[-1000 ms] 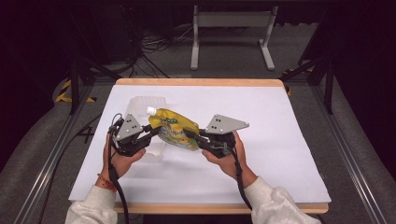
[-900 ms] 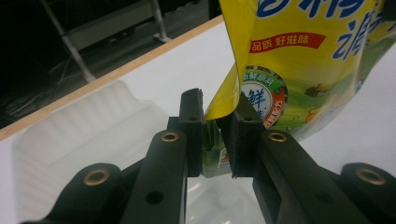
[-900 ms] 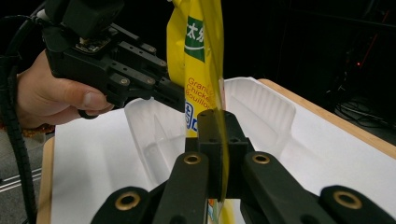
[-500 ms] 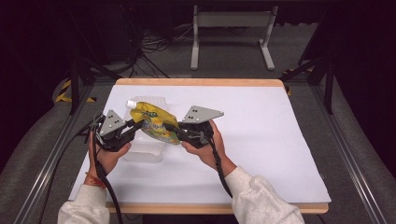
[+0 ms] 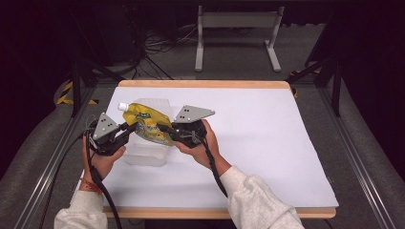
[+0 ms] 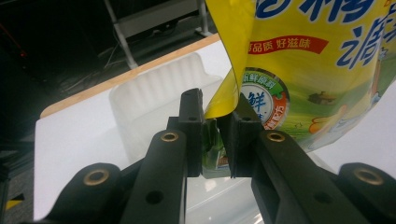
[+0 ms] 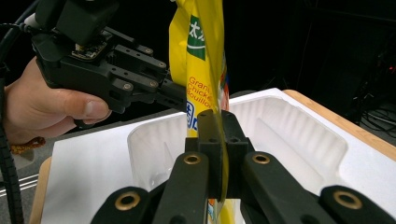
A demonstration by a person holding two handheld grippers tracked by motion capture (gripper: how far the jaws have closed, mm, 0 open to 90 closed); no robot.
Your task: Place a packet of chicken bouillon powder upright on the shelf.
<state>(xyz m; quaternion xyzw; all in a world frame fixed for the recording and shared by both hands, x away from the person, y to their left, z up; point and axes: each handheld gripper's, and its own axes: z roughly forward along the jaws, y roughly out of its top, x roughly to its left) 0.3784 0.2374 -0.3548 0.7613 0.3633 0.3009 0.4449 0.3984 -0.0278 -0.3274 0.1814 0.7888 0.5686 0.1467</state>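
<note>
1. The left gripper (image 5: 125,130) is clamped tight on the yellow pouch's (image 5: 148,125) edge.
2. The pouch hangs above the clear tray (image 5: 145,155) near the table's (image 5: 267,143) left edge, not yet set in.
3. The right gripper (image 5: 165,129) pinches its other edge.

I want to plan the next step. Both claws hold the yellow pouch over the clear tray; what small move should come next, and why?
Probably lower the yellow pouch into the clear tray. The left claw and the right claw are both shut on its edges, and it hangs directly above the tray's open cavity.
</note>
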